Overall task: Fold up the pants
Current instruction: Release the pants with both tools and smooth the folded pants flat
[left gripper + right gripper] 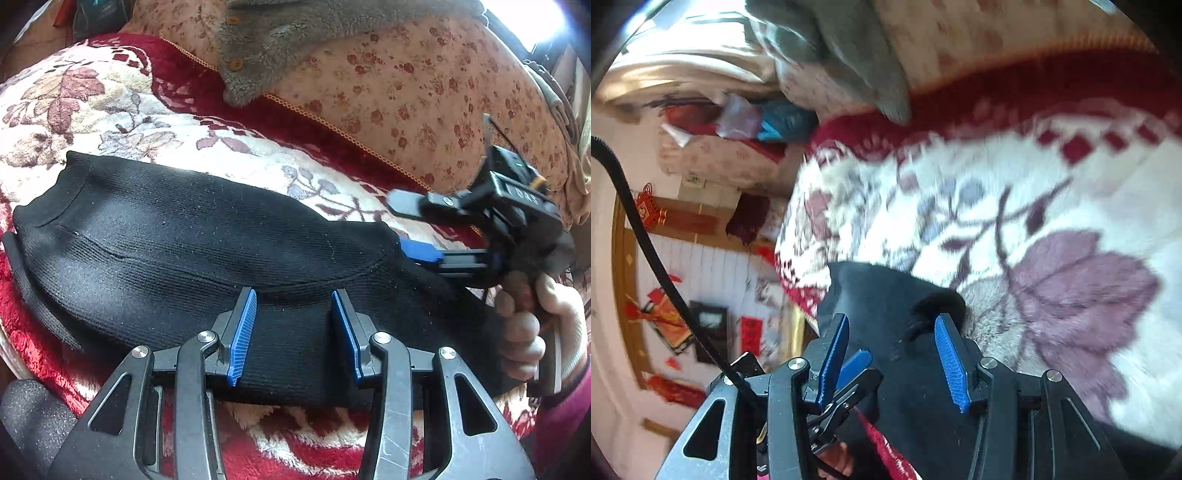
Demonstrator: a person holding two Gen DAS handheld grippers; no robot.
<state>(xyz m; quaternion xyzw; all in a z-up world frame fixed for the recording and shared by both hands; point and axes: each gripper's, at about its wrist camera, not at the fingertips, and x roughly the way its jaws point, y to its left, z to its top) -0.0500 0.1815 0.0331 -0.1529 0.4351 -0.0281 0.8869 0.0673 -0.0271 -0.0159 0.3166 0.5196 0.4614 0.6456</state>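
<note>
Looking along the left gripper (293, 325), we see its two blue-padded fingers spread apart, with the black knit pants (207, 251) lying between and beneath them. No fabric is pinched; the pads stand over the near edge of the folded cloth.

We note the pants lie as a long, flat, doubled bundle on a plush blanket (92, 99) with a red border and a cream floral centre. One end of the bundle reaches toward the left of the left wrist view, where a dark elastic band (33, 295) shows along its lower edge. The other end runs to the right, under the right gripper (413, 229).

In that same view the right gripper comes in from the right side, held by a bare hand (532, 325) on its handle. Its fingers are apart: one black finger sits above the blanket, and one blue pad touches the right end of the pants (whether it presses down, we cannot tell).

From the right wrist view, which is motion-blurred, we see the right gripper's pads set wide, with black fabric (886, 295) between them and rising in a bunched hump just ahead. The left gripper's blue pad (855, 363) shows close beside the right gripper's left finger.

Behind the blanket we record a floral cushion (424, 85) with a grey fleece garment (280, 40) draped over it.
</note>
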